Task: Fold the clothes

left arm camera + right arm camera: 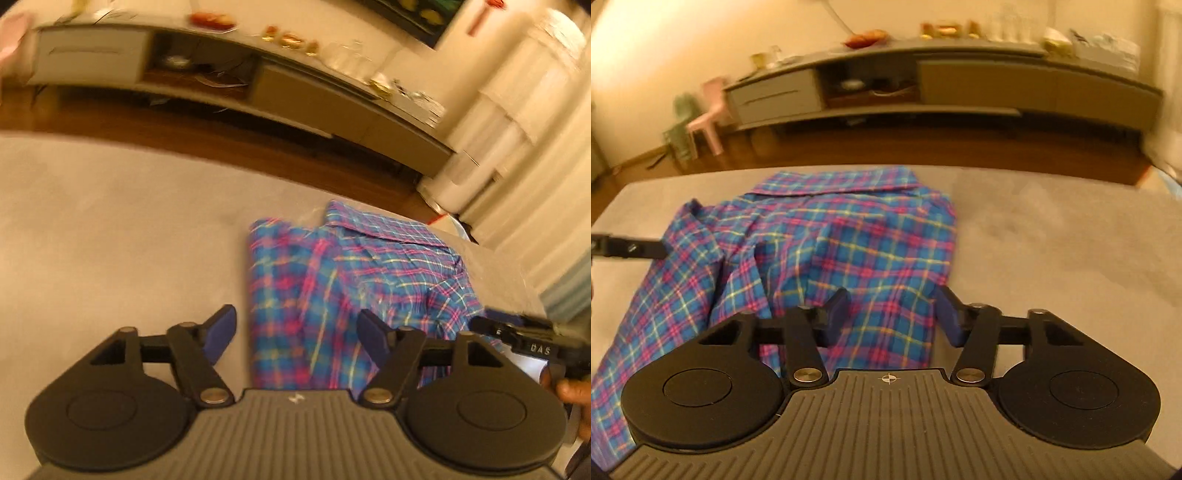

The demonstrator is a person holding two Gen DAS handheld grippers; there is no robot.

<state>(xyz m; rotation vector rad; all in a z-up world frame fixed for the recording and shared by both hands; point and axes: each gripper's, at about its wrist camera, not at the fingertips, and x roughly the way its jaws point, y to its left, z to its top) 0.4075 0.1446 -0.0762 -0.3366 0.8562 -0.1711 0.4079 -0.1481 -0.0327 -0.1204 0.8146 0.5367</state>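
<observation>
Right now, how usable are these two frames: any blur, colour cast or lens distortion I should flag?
Left wrist view: heavy motion smear on the cabinet and plaid shirt, strong fisheye bend, warm orange cast. Right wrist view: the shirt is sharper, the background shelf items are soft, with the same amber tint and curved table edge.

The grey surface (1071, 236) lies bare and open on the right-hand side in the right wrist view, and the left wrist view shows another wide bare stretch of it (110, 229) at its left; the only thing lying on it is the rumpled plaid shirt (849, 236). Both grippers, the left gripper (297, 332) and the right gripper (892, 314), stand open over the shirt's near edge, seemingly clear of the cloth, though blur makes that uncertain. Beyond the far edge a strip of wooden floor (923, 147) separates the surface from a long low cabinet (997, 88), which stands well apart, with two small chairs (705, 118) at its left end.
</observation>
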